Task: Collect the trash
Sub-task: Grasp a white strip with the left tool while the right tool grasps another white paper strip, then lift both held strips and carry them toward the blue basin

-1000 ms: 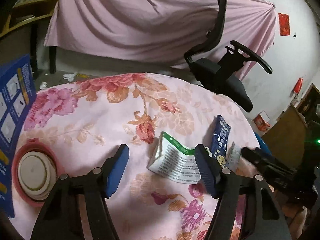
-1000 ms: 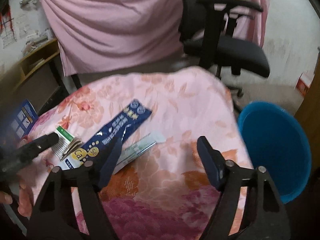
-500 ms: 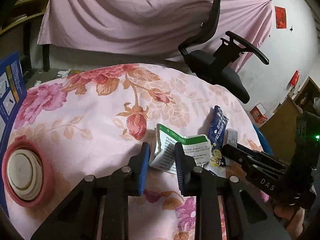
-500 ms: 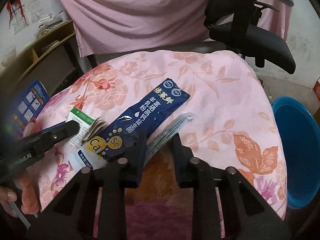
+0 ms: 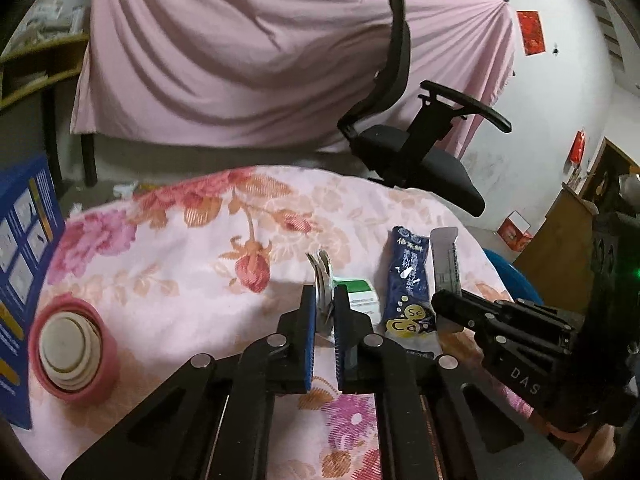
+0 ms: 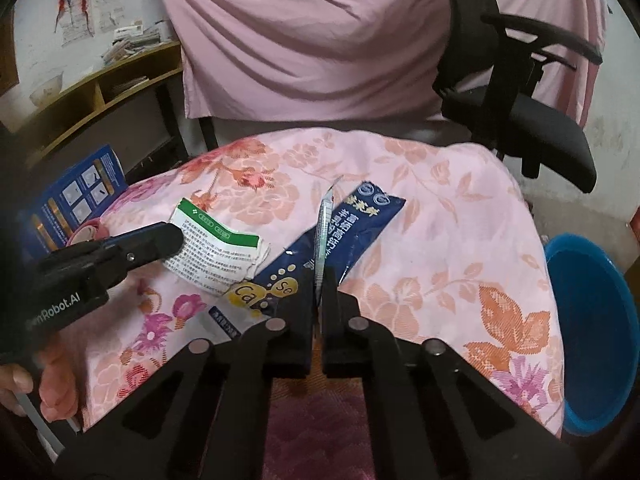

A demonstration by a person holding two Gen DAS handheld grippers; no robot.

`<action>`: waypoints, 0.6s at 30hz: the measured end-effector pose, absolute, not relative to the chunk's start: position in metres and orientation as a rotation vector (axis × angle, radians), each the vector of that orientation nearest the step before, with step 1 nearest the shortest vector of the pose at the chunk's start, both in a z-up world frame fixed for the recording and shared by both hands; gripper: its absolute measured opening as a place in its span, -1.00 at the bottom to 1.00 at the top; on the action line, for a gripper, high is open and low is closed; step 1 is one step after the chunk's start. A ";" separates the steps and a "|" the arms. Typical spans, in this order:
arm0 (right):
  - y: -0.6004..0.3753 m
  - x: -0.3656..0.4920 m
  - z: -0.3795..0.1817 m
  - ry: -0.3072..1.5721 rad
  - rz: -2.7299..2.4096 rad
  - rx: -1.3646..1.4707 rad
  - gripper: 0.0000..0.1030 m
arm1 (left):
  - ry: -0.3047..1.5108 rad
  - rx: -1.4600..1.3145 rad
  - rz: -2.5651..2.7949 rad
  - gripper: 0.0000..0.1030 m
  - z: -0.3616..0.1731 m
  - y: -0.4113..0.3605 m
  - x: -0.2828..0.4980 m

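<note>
My left gripper [image 5: 325, 304] is shut on a crumpled white and green paper packet [image 5: 323, 280], which also shows in the right wrist view [image 6: 216, 248]. My right gripper [image 6: 319, 280] is shut on a thin clear wrapper strip [image 6: 322, 232], seen flat in the left wrist view [image 5: 446, 260]. A long dark blue sachet [image 6: 340, 236] lies on the floral pink cloth [image 6: 440, 208] between the two, also in the left wrist view [image 5: 410, 280]. The left gripper body [image 6: 100, 264] shows at the left of the right wrist view.
A blue bucket [image 6: 592, 328] stands on the floor right of the table. A pink round container [image 5: 72, 348] and a blue box [image 5: 24, 248] sit at the left edge. A black office chair [image 5: 416, 148] stands behind the table, before a pink curtain.
Both grippers went from wide open to shut. The left closed on the paper packet and crumpled it upright. The right closed on the clear strip and tilted it on edge.
</note>
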State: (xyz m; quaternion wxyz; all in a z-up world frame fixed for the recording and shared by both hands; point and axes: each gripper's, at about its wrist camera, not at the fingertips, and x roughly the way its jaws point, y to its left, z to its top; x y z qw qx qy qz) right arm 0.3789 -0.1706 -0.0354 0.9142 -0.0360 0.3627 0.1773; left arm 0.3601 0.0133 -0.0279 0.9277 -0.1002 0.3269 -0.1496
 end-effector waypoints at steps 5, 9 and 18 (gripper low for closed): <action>-0.178 0.371 -0.027 0.679 0.363 -0.042 -0.39 | 0.600 -0.145 -0.292 -0.94 -0.022 0.003 0.349; -0.181 0.362 -0.021 0.624 0.362 -0.030 -0.39 | 0.519 -0.101 -0.282 -0.94 -0.015 -0.001 0.336; -0.193 0.339 -0.003 0.461 0.361 0.009 -0.39 | 0.353 -0.035 -0.249 -0.94 -0.005 -0.009 0.310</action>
